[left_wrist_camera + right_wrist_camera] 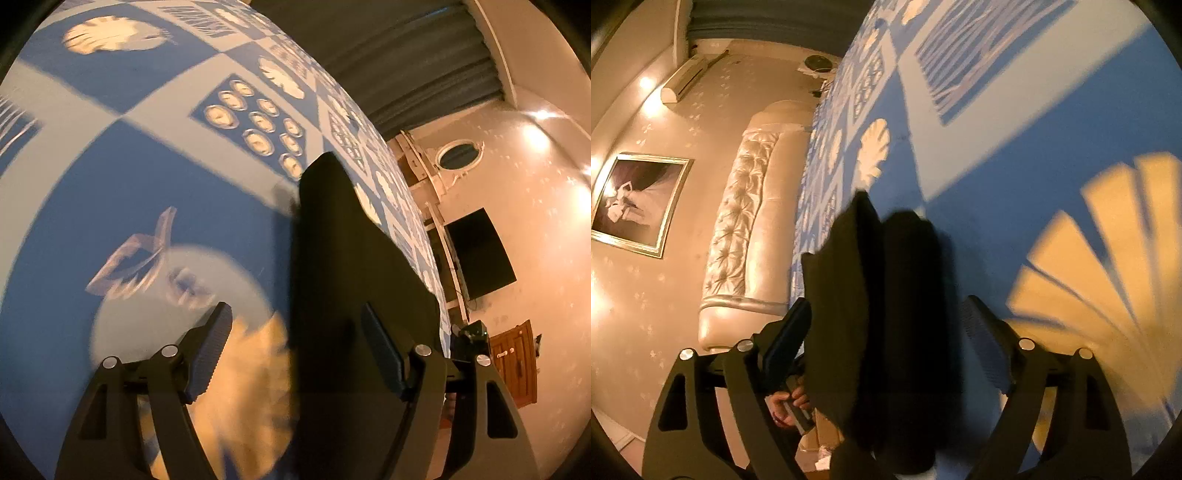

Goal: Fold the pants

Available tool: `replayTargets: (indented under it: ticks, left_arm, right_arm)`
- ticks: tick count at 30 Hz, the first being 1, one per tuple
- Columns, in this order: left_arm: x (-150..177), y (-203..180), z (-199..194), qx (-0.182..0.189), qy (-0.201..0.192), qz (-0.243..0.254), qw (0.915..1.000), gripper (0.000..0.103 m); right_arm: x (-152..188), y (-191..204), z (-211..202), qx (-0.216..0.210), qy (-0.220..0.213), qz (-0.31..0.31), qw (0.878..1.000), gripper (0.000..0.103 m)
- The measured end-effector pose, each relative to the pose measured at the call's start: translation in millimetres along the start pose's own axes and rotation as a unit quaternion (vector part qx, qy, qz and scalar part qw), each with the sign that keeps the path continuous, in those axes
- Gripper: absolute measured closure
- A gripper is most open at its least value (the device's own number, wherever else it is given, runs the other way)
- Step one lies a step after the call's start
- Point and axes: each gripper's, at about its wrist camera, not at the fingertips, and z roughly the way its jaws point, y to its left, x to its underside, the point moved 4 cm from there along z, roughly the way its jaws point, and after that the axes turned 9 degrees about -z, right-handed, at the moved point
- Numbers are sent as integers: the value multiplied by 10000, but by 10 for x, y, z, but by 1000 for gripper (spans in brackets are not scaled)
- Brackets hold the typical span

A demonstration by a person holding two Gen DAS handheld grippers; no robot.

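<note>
Pants (351,277): dark, folded, lying on the blue patterned bedspread (110,177) (blurred).
Left gripper (297,338): jaws wide, pants just ahead, nothing gripped.
Right gripper (886,325): jaws wide, pants (871,314) lying loose between the fingers.

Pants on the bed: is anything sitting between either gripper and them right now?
Nothing visible does. The dark pants lie on the blue patterned bedspread, directly ahead of the open left gripper and the open right gripper, with only bedspread around them.
</note>
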Motion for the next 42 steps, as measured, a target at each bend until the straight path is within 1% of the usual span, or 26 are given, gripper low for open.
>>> replayTargets:
  ticks: [1, 2, 4, 5, 6, 8, 9, 10, 11, 12, 14, 19, 22, 25, 28, 30, 31, 32, 33, 34, 35, 36, 37, 39, 42]
  left_arm:
    - [-64, -49, 85, 4, 33, 16, 10000, 31]
    - [-104, -73, 134, 0, 57, 24, 10000, 28]
    - [-194, -137, 248, -17, 108, 106, 9999, 27]
    - [-223, -163, 290, -45, 123, 153, 9998, 27]
    - [-266, -191, 347, -84, 131, 207, 9997, 27]
    - [-324, -208, 417, -85, 180, 257, 9995, 27]
    - [-349, -212, 438, -111, 168, 279, 9994, 31]
    - [-368, -207, 452, -171, 136, 302, 9993, 42]
    - [-382, -194, 482, -180, 179, 317, 9992, 59]
    - [-380, -186, 521, -116, 278, 266, 9992, 66]
    - [-389, -202, 540, -116, 256, 301, 9992, 69]
    - [-479, -258, 515, -84, 235, 320, 9992, 74]
    - [-577, -317, 488, -56, 91, 433, 9990, 75]
    - [-677, -316, 512, -29, -26, 363, 9993, 75]
    - [-695, -244, 609, -195, 61, 335, 9992, 74]
    - [-686, -186, 641, -198, 77, 233, 9995, 63]
    - [-689, -172, 626, -125, 65, 156, 9998, 62]
    - [-675, -165, 597, 1, 64, 70, 10000, 59]
    - [-657, -151, 565, 109, 74, -12, 9999, 55]
    - [-604, -127, 495, 250, 92, -107, 9996, 53]
    - [-563, -115, 443, 324, 102, -133, 9993, 47]
    - [-492, -103, 364, 406, 96, -127, 9990, 41]
    - [-423, -94, 294, 442, 76, -112, 9989, 39]
    - [-220, -76, 138, 495, 123, -24, 9987, 33]
    - [43, -69, -1, 468, 223, 89, 9986, 30]
  right_arm:
    - [-46, 6, 55, -61, 15, -10, 10000, 19]
    - [-93, 23, 133, -131, 62, -33, 9999, 19]
    - [-192, 24, 205, -158, 134, -108, 9997, 19]
    - [-213, 27, 225, -162, 155, -145, 9996, 21]
    - [-233, 40, 262, -104, 195, -216, 9995, 27]
    - [-258, -8, 318, 99, 292, -287, 9991, 61]
    - [-259, -69, 321, 43, 263, -193, 9995, 65]
    - [-269, -98, 306, -2, 231, -160, 9996, 69]
    - [-267, -98, 299, -13, 200, -202, 9996, 70]
    - [-270, -74, 286, 33, 158, -345, 9993, 70]
    - [-289, -36, 286, 57, 87, -444, 9990, 72]
    - [-375, 22, 266, 30, -68, -658, 9978, 72]
    - [-451, 57, 258, -40, -202, -756, 9969, 73]
    - [-528, 29, 288, -90, -285, -705, 9971, 73]
    - [-522, -114, 358, -10, -204, -529, 9984, 72]
    - [-532, -224, 354, -184, -220, -291, 9992, 71]
    - [-523, -225, 346, -235, -218, -239, 9992, 68]
    - [-499, -208, 323, -309, -204, -190, 9991, 63]
    - [-481, -200, 298, -349, -188, -150, 9991, 59]
    - [-450, -193, 254, -390, -176, -100, 9990, 53]
    - [-399, -187, 182, -430, -193, -31, 9989, 46]
    - [-352, -199, 120, -444, -207, 18, 9988, 44]
    - [-274, -211, 47, -444, -192, 83, 9988, 40]
    - [-108, -221, -54, -403, -106, 135, 9990, 39]
    - [139, -232, -183, -452, -19, 155, 9989, 38]
